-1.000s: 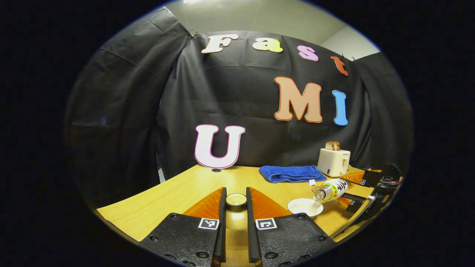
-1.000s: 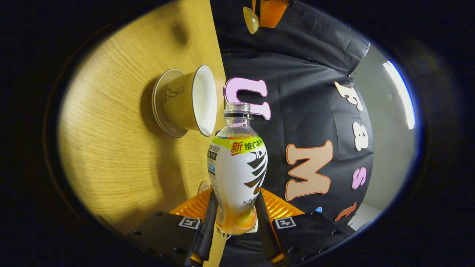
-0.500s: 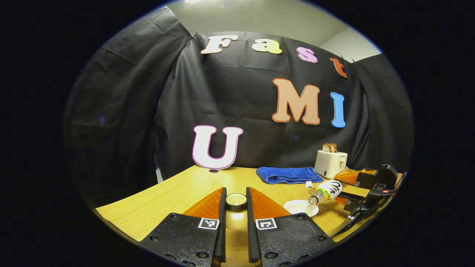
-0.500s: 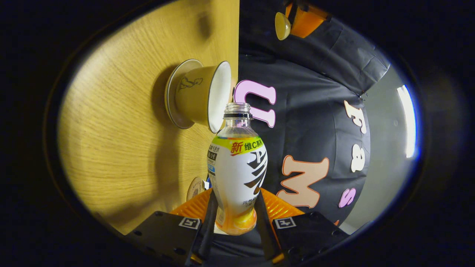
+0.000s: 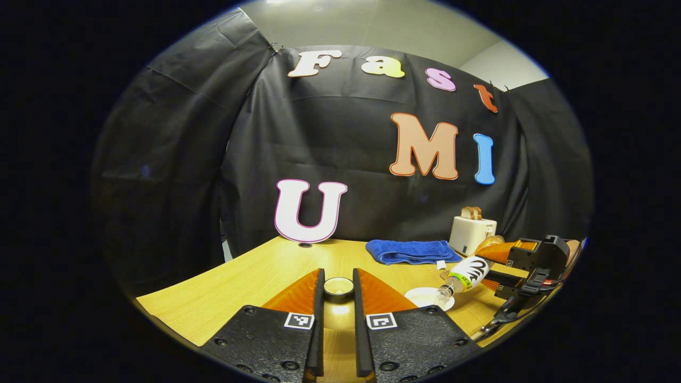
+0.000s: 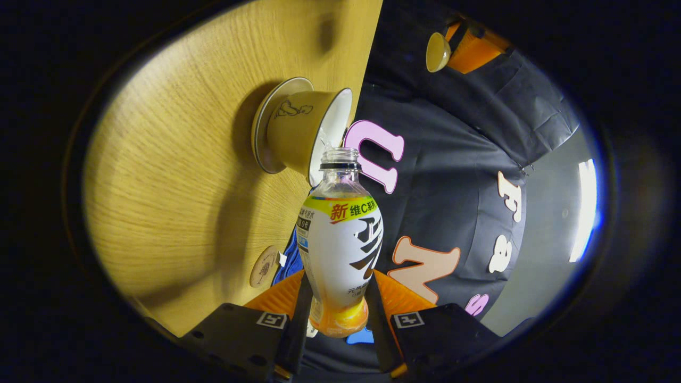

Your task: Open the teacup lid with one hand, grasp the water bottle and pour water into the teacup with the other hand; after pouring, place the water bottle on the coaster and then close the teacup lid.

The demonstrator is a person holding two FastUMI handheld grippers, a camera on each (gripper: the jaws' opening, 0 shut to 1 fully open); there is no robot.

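In the left gripper view, my left gripper (image 5: 338, 277) is shut on the small round teacup lid (image 5: 338, 287) and holds it above the wooden table. The white teacup (image 5: 423, 296) stands uncovered to its right. My right gripper (image 6: 337, 290) is shut on the water bottle (image 6: 340, 244), which has no cap and is tipped mouth-down. In the right gripper view the bottle mouth sits at the rim of the teacup (image 6: 290, 138), which rests on a saucer. The round coaster (image 6: 264, 267) lies on the table near the bottle's base. Far off, the lid (image 6: 438, 51) shows in the other gripper.
A blue folded towel (image 5: 407, 251) lies at the back of the table (image 5: 239, 287). A white toaster (image 5: 472, 234) with bread in it stands behind the right gripper (image 5: 526, 266). The table's left half is bare wood.
The right gripper has tipped the bottle further down and brought its mouth to the teacup's rim. The left gripper has stayed put with the lid.
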